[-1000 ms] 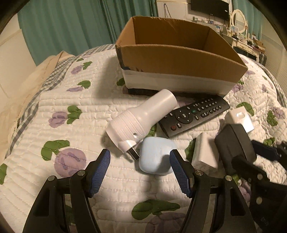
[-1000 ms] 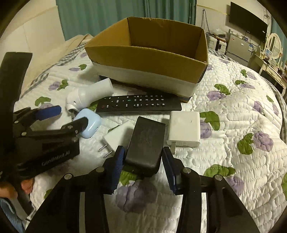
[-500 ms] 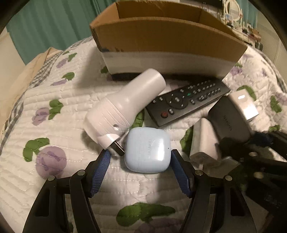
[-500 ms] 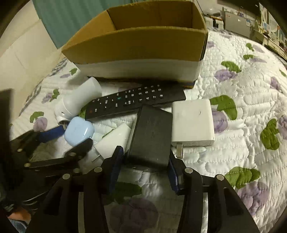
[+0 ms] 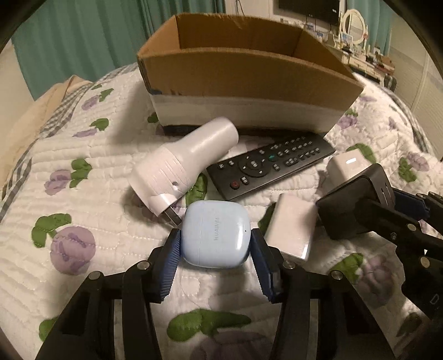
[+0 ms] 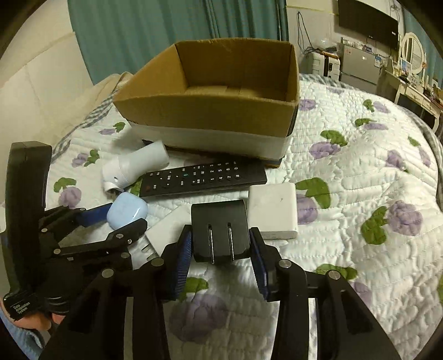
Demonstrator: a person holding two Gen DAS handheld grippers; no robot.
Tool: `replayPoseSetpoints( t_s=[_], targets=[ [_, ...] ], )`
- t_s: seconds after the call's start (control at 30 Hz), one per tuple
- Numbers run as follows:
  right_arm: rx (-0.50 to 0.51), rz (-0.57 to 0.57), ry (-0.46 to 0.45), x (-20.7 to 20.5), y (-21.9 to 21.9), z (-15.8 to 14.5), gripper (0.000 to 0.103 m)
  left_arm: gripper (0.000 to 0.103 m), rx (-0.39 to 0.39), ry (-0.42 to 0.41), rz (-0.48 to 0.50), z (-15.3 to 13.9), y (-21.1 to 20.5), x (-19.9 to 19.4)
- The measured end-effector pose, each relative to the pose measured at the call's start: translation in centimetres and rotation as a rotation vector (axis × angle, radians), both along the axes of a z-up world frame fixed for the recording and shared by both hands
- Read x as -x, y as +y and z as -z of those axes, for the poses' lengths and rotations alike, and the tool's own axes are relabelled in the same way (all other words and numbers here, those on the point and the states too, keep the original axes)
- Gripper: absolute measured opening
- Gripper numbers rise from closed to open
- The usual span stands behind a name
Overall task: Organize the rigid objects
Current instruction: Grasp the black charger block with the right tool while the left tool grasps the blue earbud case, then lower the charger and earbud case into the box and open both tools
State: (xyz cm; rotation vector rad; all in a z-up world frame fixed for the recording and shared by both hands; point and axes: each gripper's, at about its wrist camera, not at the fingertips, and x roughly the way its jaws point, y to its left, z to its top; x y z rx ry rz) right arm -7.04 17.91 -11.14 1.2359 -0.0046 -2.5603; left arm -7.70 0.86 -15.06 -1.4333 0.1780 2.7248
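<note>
My left gripper [image 5: 216, 249] is shut on a light blue earbuds case [image 5: 217, 234], held just above the quilt. My right gripper [image 6: 220, 249] is shut on a black power adapter [image 6: 220, 229], lifted with its two prongs facing the camera. The adapter also shows in the left wrist view [image 5: 357, 205]. An open, empty cardboard box [image 6: 210, 110] stands behind the objects. A black remote [image 6: 203, 178], a white cylindrical plug [image 6: 135, 166] and two white chargers [image 6: 272, 210] [image 5: 290, 232] lie on the quilt in front of the box.
Everything sits on a white floral quilt [image 6: 360, 193] on a bed. Teal curtains [image 6: 166, 33] hang behind. A dresser with a mirror [image 6: 412, 55] and a wall TV [image 6: 368, 16] stand at the far right.
My left gripper has closed on the earbuds case. My right gripper has closed on the black adapter and tipped it up off the quilt, prongs toward the camera.
</note>
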Motion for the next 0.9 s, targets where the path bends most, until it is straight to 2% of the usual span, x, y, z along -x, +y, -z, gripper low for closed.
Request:
replayPoseSetpoints(
  t_s=[0.2, 0.4, 0.63, 0.9],
  targets=[
    [-0.009, -0.003, 0.088, -1.4, 0.5, -3.6, 0.038, 0.051, -0.024, 0.068, -0.007, -3.2, 0.3, -1.4],
    [-0.013, 0.0, 0.177, -1.3, 0.6, -7.7, 0.038, 0.051, -0.045, 0.182, -0.033, -8.0, 0.5, -1.5],
    [-0.012, 0.007, 0.291, 1.0, 1.0, -13.0, 0.038, 0.051, -0.041, 0.295, -0.023, -13.4, 0.9, 1.0],
    [-0.013, 0.008, 0.37, 6.0, 1.5, -16.5, 0.038, 0.051, -0.048, 0.348, -0.015, -16.3, 1.3, 5.8]
  ],
)
